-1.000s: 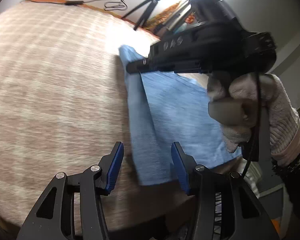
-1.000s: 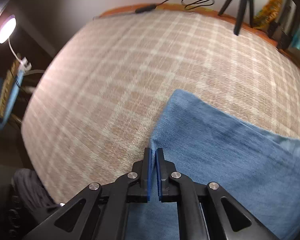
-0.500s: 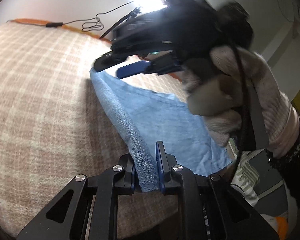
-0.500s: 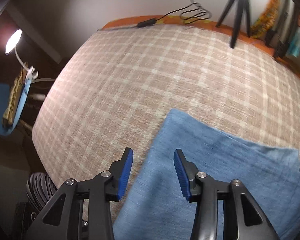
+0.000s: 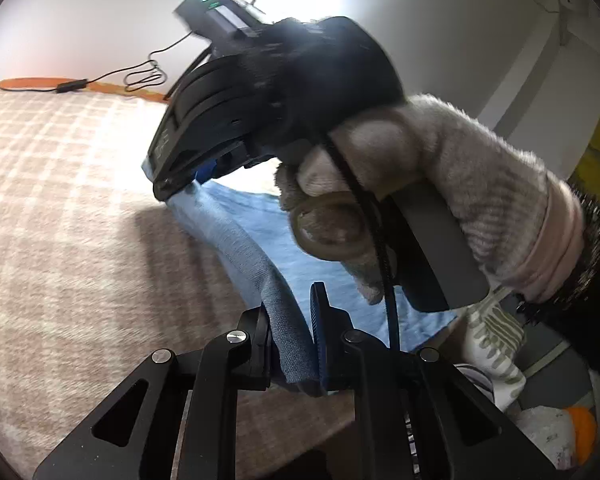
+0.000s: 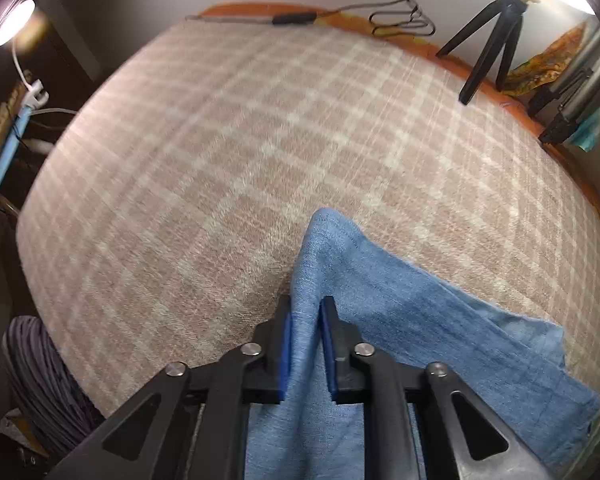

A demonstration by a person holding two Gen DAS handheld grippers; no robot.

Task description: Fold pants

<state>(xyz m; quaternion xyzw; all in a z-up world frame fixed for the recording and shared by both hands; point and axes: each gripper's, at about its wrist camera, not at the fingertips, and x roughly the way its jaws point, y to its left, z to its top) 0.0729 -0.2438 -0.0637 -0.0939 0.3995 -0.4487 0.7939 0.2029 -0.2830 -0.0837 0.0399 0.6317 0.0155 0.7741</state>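
Left wrist view: the left tongs (image 5: 292, 336) are clamped on a folded edge of the blue pants (image 5: 256, 256), the cloth bunched between the blue pads and lifted off the checked bed (image 5: 72, 216). From that grip the fold runs up and away to the right tongs (image 5: 188, 178), held by a hand (image 5: 432, 196) in a pale fuzzy glove; their tip sits on the far corner of the pants. The rest of the cloth lies flat on the bed to the right of the raised fold. A black cable (image 5: 140, 74) trails along the bed's far edge.

Right wrist view: the right tongs (image 6: 306, 344) have just been closing and now pinch a ridge of the pants (image 6: 380, 300), which peaks just beyond the pads. The cloth spreads right and toward the camera over the bed (image 6: 228, 152). A tripod (image 6: 492, 40) and a coiled cable (image 6: 404, 20) stand at the far edge, a lamp (image 6: 14, 22) at upper left.
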